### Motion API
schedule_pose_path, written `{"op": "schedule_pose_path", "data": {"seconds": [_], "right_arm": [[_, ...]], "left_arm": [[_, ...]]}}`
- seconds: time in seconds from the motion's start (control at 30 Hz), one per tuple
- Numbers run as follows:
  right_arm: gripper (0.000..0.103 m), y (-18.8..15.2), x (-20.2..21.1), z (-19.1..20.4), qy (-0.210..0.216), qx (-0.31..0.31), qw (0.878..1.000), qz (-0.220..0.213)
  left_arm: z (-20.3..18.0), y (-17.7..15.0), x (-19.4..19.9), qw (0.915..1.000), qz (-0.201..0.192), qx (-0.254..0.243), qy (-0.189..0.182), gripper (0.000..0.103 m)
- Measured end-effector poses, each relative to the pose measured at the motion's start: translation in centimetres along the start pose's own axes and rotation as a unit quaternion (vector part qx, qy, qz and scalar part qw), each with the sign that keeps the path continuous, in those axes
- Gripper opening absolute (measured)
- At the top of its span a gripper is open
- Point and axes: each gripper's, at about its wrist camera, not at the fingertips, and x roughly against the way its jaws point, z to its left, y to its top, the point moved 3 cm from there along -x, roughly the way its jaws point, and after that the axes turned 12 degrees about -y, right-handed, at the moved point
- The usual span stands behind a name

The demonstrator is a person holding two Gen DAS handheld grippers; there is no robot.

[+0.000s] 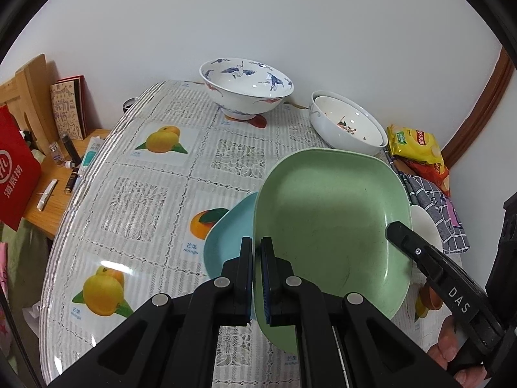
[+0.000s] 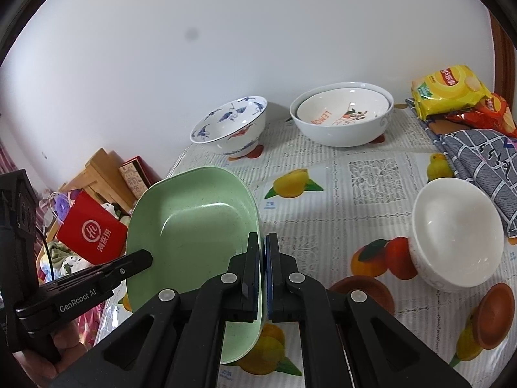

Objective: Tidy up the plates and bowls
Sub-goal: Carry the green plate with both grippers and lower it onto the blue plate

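Landmark: the green plate [image 1: 329,223], held up off the table [image 1: 155,194]; every place below is told from it.
Blue plate [image 1: 226,236]: lies flat on the table, just left of and under the green plate's left rim in the left wrist view.
Left gripper [image 1: 257,258]: clamped on the green plate's left rim, one pad inside the rim and one outside.
Right gripper [image 2: 262,258]: clamped on the opposite rim, pads likewise either side of the wall.
Green plate: carried between both grippers, tilted, its hollow facing up.
Crane bowl [image 1: 247,85]: stands well beyond the green plate, near the wall.
Nested bowls [image 1: 347,126]: a smaller bowl sits inside a larger one, beyond the green plate and to the right of the crane bowl.
White bowl [image 2: 457,232]: right of the green plate, apart from it, on the table.
Step in hand: probably stacking the green plate on the blue plate.
Doing it well: keep both grips level with each other so the plate does not twist; bring it square over the blue plate, matching corners; lower until it seats.
Release: open the jaws only once it rests, then draw each gripper outward.
Risk: thin rim grips may slip if one hand leads.
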Motion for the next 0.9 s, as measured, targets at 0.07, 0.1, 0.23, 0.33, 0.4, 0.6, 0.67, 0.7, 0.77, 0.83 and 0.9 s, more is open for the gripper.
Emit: {"op": "schedule_pose_path", "data": {"seconds": [0.07,0.1,0.23,0.33,0.4,0.6,0.67,0.7,0.77,0.83,0.9], "right_arm": [[0.004,-0.1,-0.2,0.2,-0.001,0.002,1.0,0.0],[0.004,-0.1,-0.3,0.3,-0.001,0.003,1.0,0.0],[0.004,-0.3,-0.8,0.5,0.001,0.005,1.0,0.007],[0.004,-0.5,-1.4,0.8,-0.001,0.008,1.0,0.011],[0.004,-0.6,-2.0,1.2,-0.005,0.01,1.0,0.012],[0.006,-0.8,-2.7,2.5,-0.016,0.027,1.0,0.001],[0.006,-0.8,-3.0,2.6,-0.014,0.027,1.0,-0.001],[0.006,-0.8,-3.1,2.6,-0.013,0.027,1.0,-0.004],[0.007,-0.9,-3.3,2.7,-0.015,0.026,1.0,-0.008],[0.007,-0.9,-3.4,2.7,-0.024,0.028,0.999,-0.013],[0.008,-0.9,-3.6,2.8,-0.031,0.031,0.999,-0.017]], "left_arm": [[0.3,-0.2,-0.1,1.0,0.002,0.003,0.0,0.006],[0.4,-0.3,-0.2,1.0,0.004,0.004,0.0,0.006],[1.0,-0.7,-0.6,0.9999,0.008,0.01,-0.001,0.006],[1.6,-0.8,-0.8,0.9998,0.01,0.015,0.002,0.006],[1.9,-1.1,-0.9,0.9998,0.012,0.017,0.005,0.005],[3.2,-1.6,-1.6,0.9992,0.019,0.034,0.006,0.006],[3.5,-1.6,-1.8,0.999,0.019,0.041,0.001,0.006],[3.6,-1.7,-1.9,0.9989,0.018,0.043,0.0,0.006],[3.8,-1.7,-2.1,0.9986,0.019,0.049,-0.004,0.006],[3.9,-1.8,-2.5,0.9983,0.021,0.053,-0.01,0.006],[4.0,-1.9,-2.8,0.998,0.023,0.057,-0.014,0.006]]}}
